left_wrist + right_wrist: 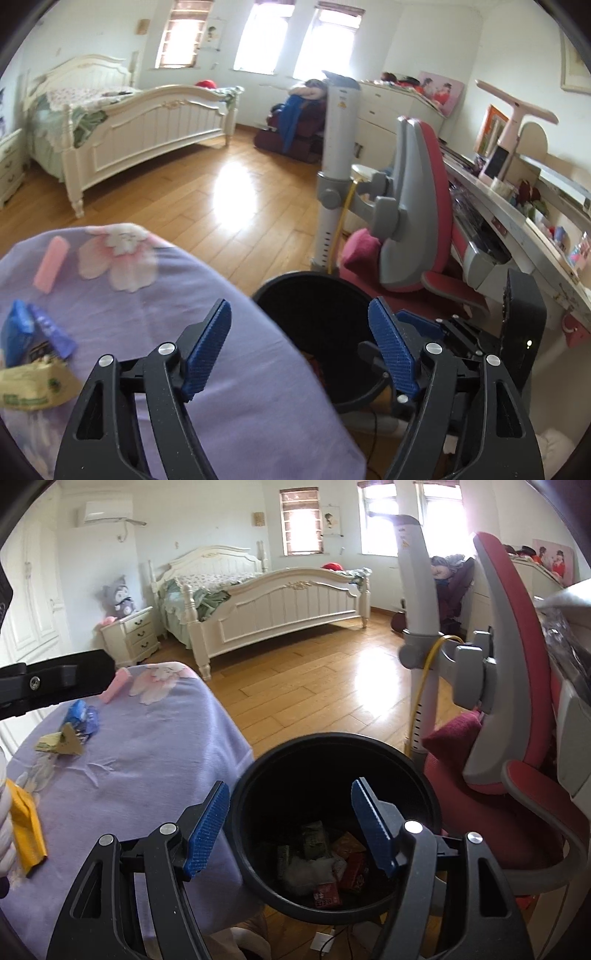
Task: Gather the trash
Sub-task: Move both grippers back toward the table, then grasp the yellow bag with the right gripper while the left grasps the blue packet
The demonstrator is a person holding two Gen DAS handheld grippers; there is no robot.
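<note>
A black round bin [424,775] stands on the floor beside a table with a purple flowered cloth [147,746]; several wrappers lie in its bottom [325,867]. My right gripper [291,827] is open and empty above the bin's mouth. My left gripper [301,350] is open and empty over the cloth's right edge, with the bin [295,295] just beyond. On the cloth lie a pink bar [51,264], a blue wrapper [22,332], a beige carton [29,384] and a yellow wrapper [26,823]. The left gripper's body [55,686] shows at the left of the right wrist view.
A red and grey chair [517,738] stands right of the bin, with a white pole [336,166] and a cluttered desk [517,221] beside it. A white bed [277,605] and nightstand [133,635] stand across the wooden floor [184,192]. A cable and white plug [325,941] lie by the bin.
</note>
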